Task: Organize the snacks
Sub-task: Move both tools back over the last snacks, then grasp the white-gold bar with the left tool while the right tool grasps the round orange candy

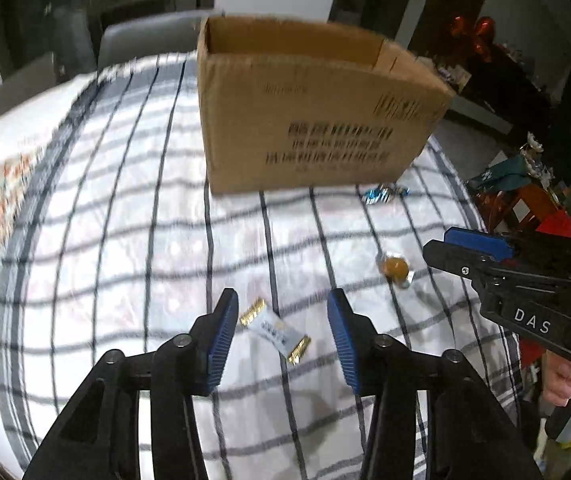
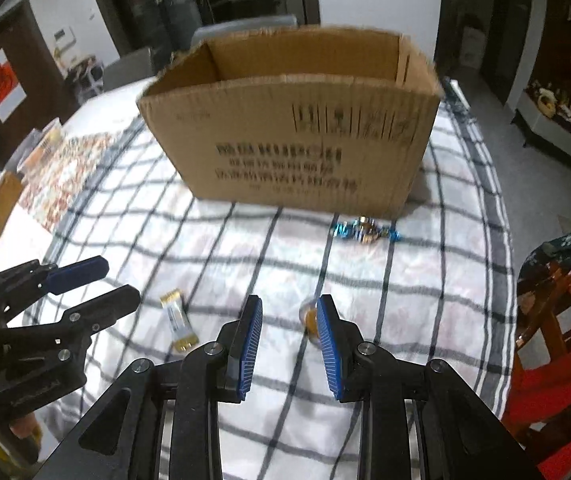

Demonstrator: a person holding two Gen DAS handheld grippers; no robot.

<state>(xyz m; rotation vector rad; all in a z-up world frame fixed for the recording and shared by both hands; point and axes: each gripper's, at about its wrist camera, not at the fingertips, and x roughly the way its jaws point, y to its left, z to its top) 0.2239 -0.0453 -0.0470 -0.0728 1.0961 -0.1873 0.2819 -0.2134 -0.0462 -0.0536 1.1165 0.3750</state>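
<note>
An open cardboard box (image 1: 309,120) (image 2: 297,136) stands at the far side of the checked tablecloth (image 1: 125,220). A white and gold snack packet (image 1: 275,330) (image 2: 179,322) lies between the open jaws of my left gripper (image 1: 281,308), apart from both pads. An orange wrapped candy (image 1: 395,268) (image 2: 310,316) lies by the right pad of my open right gripper (image 2: 290,312), partly hidden by it. A blue foil candy (image 1: 383,194) (image 2: 365,230) lies by the box's front corner. The right gripper also shows in the left wrist view (image 1: 451,246), and the left gripper in the right wrist view (image 2: 103,280).
A red and orange chair (image 2: 557,332) stands at the table's right edge. A floral mat (image 2: 65,176) and a small carton (image 2: 1,204) lie at the left. Grey chairs (image 1: 145,36) stand behind the table.
</note>
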